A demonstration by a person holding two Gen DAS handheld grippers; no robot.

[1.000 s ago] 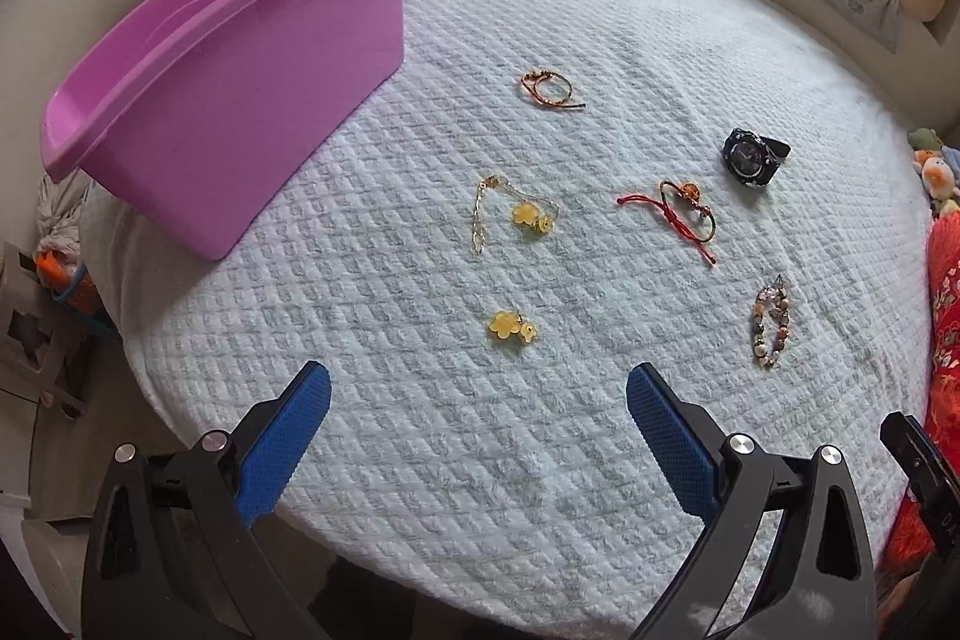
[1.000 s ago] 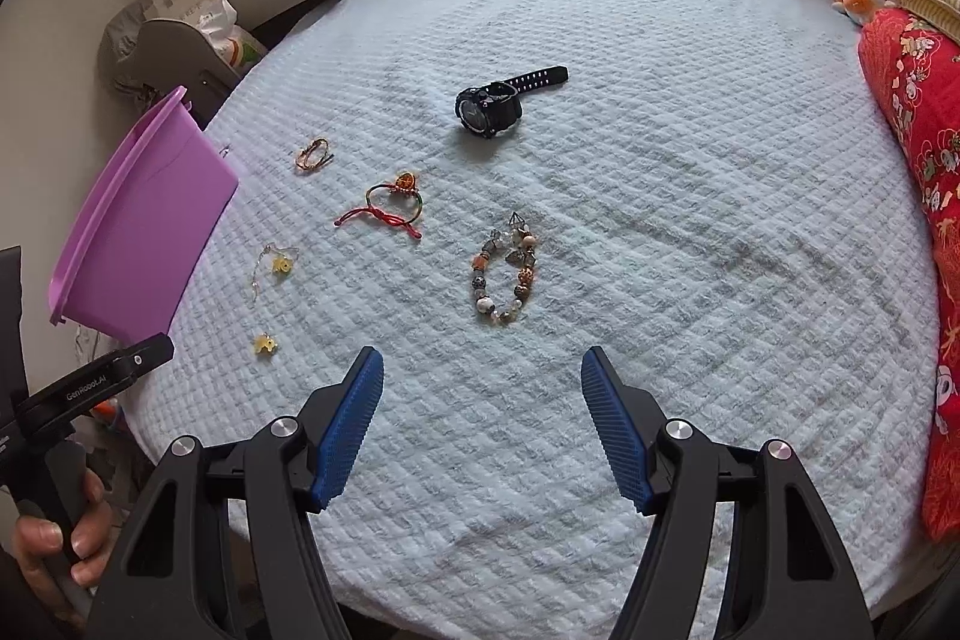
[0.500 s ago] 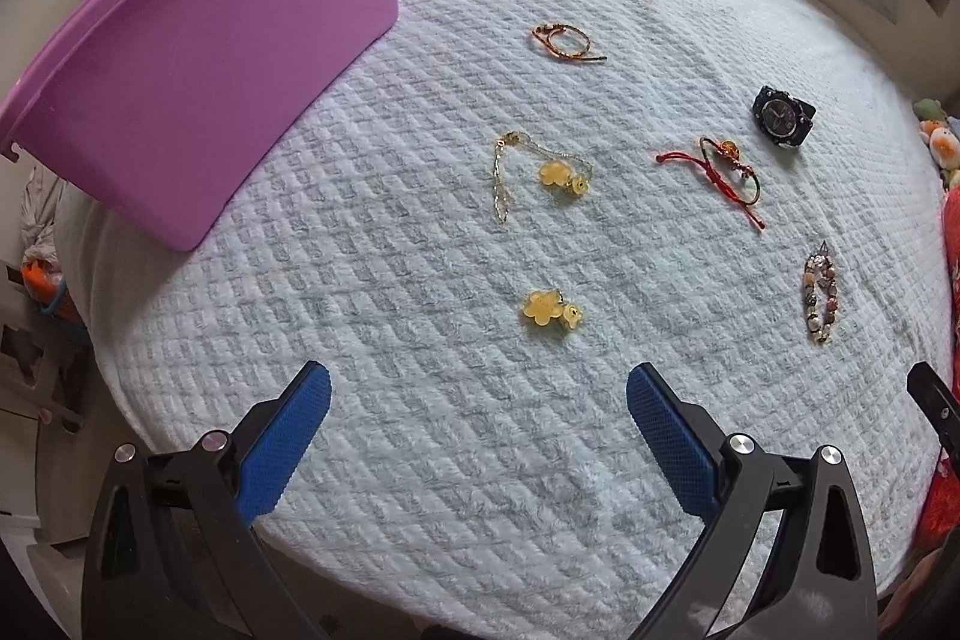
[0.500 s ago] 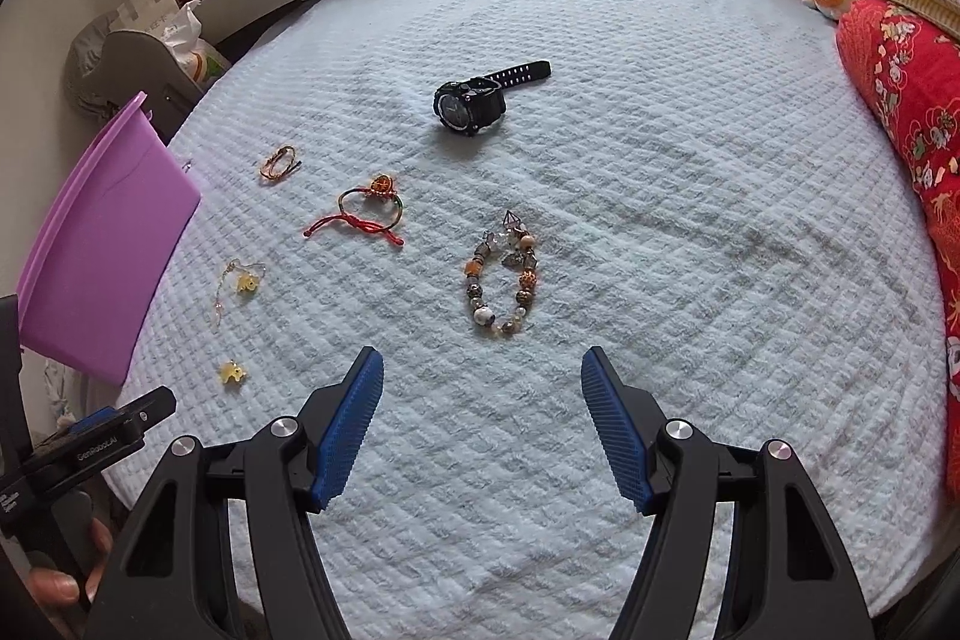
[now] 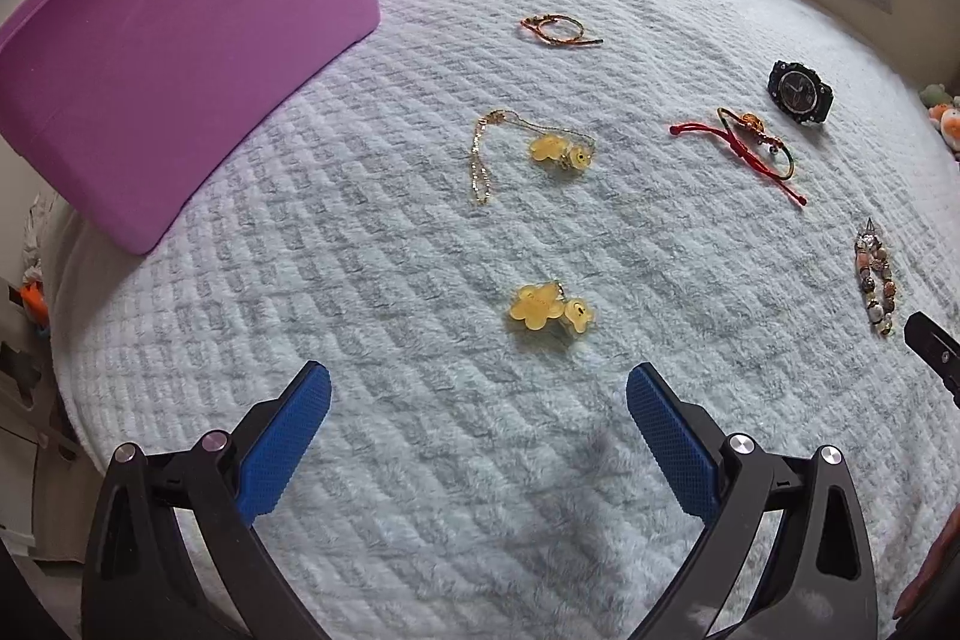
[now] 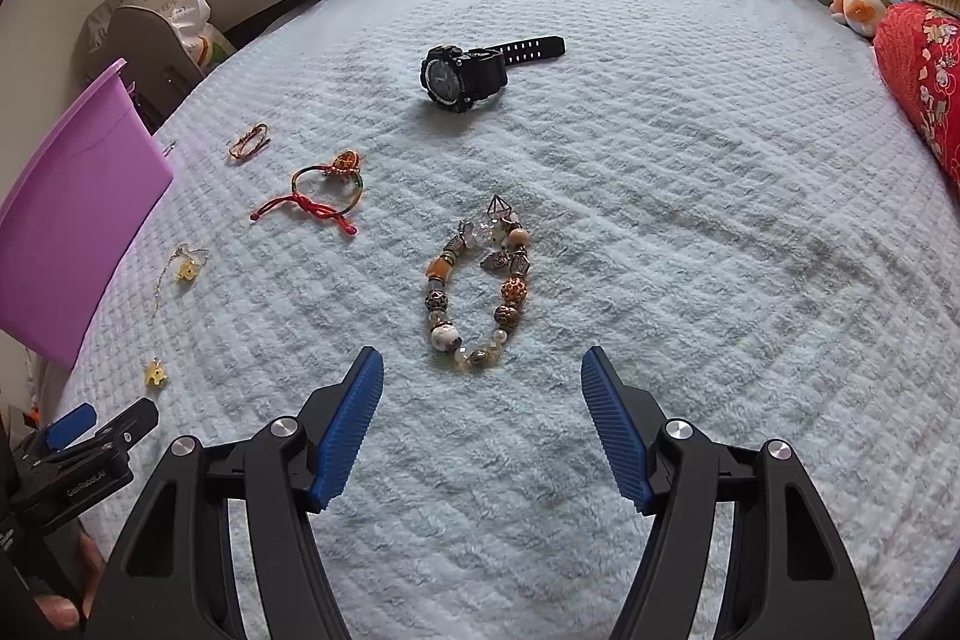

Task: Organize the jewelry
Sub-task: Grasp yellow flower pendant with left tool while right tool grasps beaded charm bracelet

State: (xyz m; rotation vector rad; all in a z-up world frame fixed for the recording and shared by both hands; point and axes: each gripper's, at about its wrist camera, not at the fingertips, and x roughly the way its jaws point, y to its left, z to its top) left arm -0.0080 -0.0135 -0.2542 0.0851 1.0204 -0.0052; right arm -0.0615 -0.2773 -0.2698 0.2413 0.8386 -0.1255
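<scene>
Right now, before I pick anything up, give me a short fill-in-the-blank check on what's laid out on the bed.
1. The tub beside the jewelry is ____.
2. Straight ahead of the right gripper lies the ____ bracelet.
3. The watch is coloured ____.
4. The left gripper faces a yellow ____-shaped charm.

Missing: purple; beaded; black; flower

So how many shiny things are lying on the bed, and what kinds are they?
Bracelets: 3: beaded bracelet, red cord bracelet, thin orange cord bracelet
Yellow flower charms: 2: one on a gold chain, one loose
Watches: 1: black watch
Total: 6 pieces on the blanket, none in the purple bin that I can see.
</scene>
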